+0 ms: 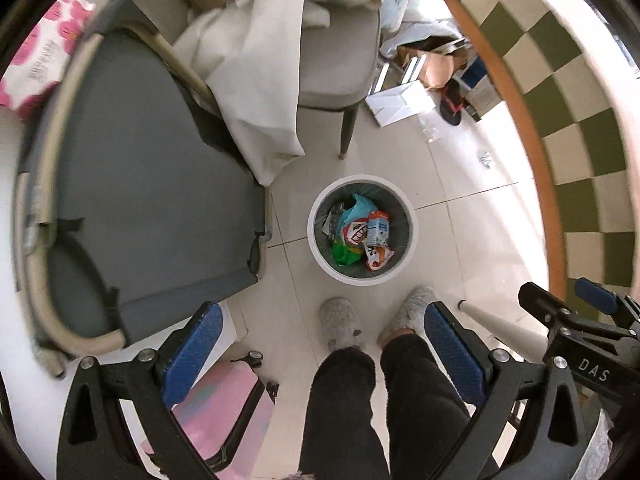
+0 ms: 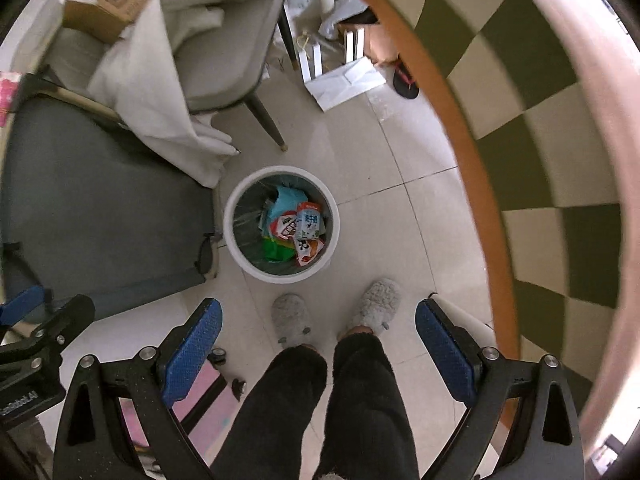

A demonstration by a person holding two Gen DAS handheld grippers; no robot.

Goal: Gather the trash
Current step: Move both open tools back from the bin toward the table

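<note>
A white round trash bin (image 1: 412, 232) (image 2: 236, 236) stands on the tiled floor below both grippers, lined with a dark bag. Inside lie several colourful wrappers (image 1: 362, 236) (image 2: 294, 230): a blue one, a green one, red and white packets. My left gripper (image 1: 320, 340) hangs high above the floor, open, nothing between its blue pads. My right gripper (image 2: 318, 336) is likewise open and empty. In the left wrist view the right gripper (image 1: 576, 304) shows at the right edge. In the right wrist view the left gripper's body is at the left edge.
A person's legs in dark trousers (image 1: 372, 392) and grey slippers (image 2: 290, 318) stand just before the bin. A grey-seated chair (image 1: 140, 208) sits left, another chair with white cloth (image 1: 264, 92) behind. A round checked table edge (image 1: 560, 120) curves right. Boxes and papers (image 1: 400, 100) lie beyond. A pink case (image 1: 224, 412) sits lower left.
</note>
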